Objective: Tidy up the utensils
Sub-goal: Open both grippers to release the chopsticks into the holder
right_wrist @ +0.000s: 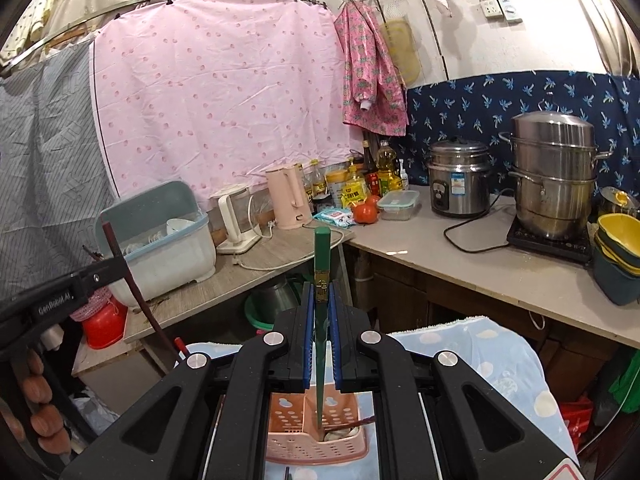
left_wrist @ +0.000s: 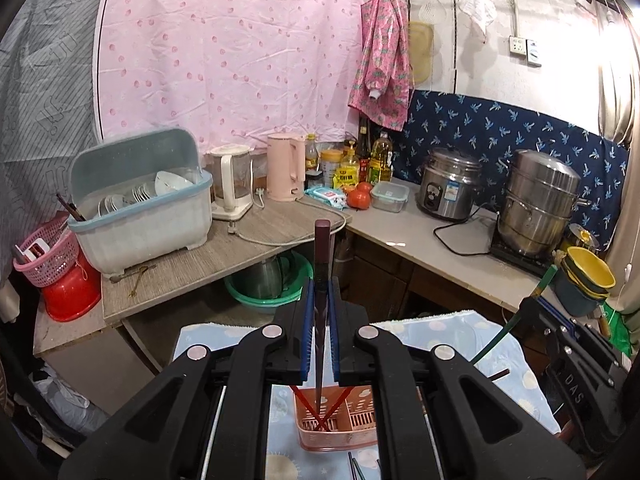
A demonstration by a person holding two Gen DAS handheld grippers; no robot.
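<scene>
Both grippers are each pinching a single chopstick right now. The left gripper [left_wrist: 320, 304] has its blue pads squeezed tight on a dark maroon chopstick [left_wrist: 321, 248], which stands nearly upright, thick end at 12 o'clock and thin tip down at 6 o'clock over the pink utensil basket [left_wrist: 340, 436]. That basket sits on a light blue patterned cloth [left_wrist: 452, 328], and two red chopsticks [left_wrist: 320, 412] lie crossed inside its left compartment. The right gripper [right_wrist: 320, 304] is clamped on a green chopstick [right_wrist: 321, 248] the same way, tip pointing down into the basket's right compartment, where something pale lies at the bottom, maybe a spoon, though it's too hidden to say. In the left wrist view the other gripper sits out at 3 o'clock with its green stick slanting. Behind it all, toward 10 o'clock, a dish rack box [left_wrist: 140, 208] sits on the wooden counter [left_wrist: 224, 252], and a pink kettle [left_wrist: 285, 168] stands near 12 o'clock.
</scene>
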